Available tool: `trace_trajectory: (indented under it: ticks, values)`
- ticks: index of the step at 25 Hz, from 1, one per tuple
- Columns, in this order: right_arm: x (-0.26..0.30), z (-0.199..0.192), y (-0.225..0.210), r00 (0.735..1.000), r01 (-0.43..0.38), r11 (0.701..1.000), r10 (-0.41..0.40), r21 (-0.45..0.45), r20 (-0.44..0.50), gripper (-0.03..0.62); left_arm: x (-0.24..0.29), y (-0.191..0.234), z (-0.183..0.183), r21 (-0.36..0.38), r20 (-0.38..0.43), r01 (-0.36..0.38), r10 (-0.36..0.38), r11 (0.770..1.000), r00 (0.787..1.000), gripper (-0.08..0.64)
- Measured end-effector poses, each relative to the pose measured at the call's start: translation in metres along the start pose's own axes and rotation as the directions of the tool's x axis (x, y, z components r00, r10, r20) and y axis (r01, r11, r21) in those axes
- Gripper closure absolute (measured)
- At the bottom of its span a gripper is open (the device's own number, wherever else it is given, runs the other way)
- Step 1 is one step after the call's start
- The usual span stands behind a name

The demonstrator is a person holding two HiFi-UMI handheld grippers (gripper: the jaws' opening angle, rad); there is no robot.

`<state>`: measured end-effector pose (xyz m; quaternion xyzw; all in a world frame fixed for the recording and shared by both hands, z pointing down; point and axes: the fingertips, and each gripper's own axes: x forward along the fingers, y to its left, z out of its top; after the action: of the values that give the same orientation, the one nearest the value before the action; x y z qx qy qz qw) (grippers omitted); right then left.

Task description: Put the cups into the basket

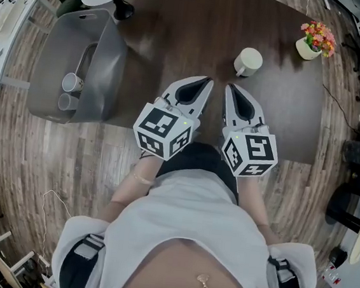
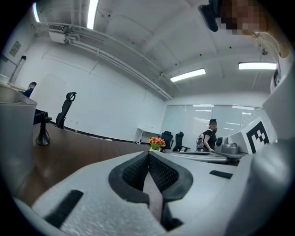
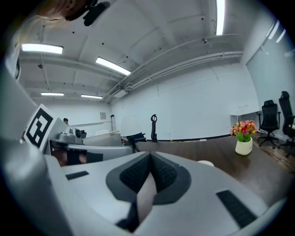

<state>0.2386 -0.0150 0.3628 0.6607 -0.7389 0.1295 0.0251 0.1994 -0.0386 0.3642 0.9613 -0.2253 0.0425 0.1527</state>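
Note:
A white cup (image 1: 247, 61) stands on the dark table (image 1: 180, 19), just beyond my right gripper (image 1: 230, 87); its rim peeks over the jaws in the right gripper view (image 3: 206, 162). The grey basket (image 1: 106, 56) sits at the table's left end with two cups (image 1: 71, 83) (image 1: 66, 101) lying inside. My left gripper (image 1: 206, 81) is beside the right one, near the table's front edge. Both point forward, with their jaws pressed together and nothing between them, as the left gripper (image 2: 149, 153) and right gripper (image 3: 150, 154) views confirm.
A small pot of flowers (image 1: 315, 40) stands at the table's far right corner, also seen as the flower pot (image 3: 244, 138) and flowers (image 2: 156, 143). A lamp base (image 1: 122, 9) sits behind the basket. Office chairs and a person stand far off.

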Motion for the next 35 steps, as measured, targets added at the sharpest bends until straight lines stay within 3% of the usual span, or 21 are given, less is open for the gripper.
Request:
trace_trajectory:
  ticks: [13,20,35]
  values:
    - [0.000,0.000,-0.011,1.000,0.017,1.000,-0.017,0.000,-0.004,0.581,0.018,-0.002,-0.003,0.007,-0.030,0.022,-0.021,1.000,0.999,0.551]
    - [0.004,0.001,-0.021,0.999,0.035,0.999,-0.035,-0.023,-0.006,0.581,0.037,-0.005,-0.003,0.014,-0.042,0.068,-0.067,0.998,0.997,0.551]
    - [0.014,0.013,-0.072,0.991,0.133,0.991,-0.134,-0.026,-0.010,0.580,0.073,0.003,0.008,0.021,-0.068,0.107,-0.105,0.994,0.992,0.551]
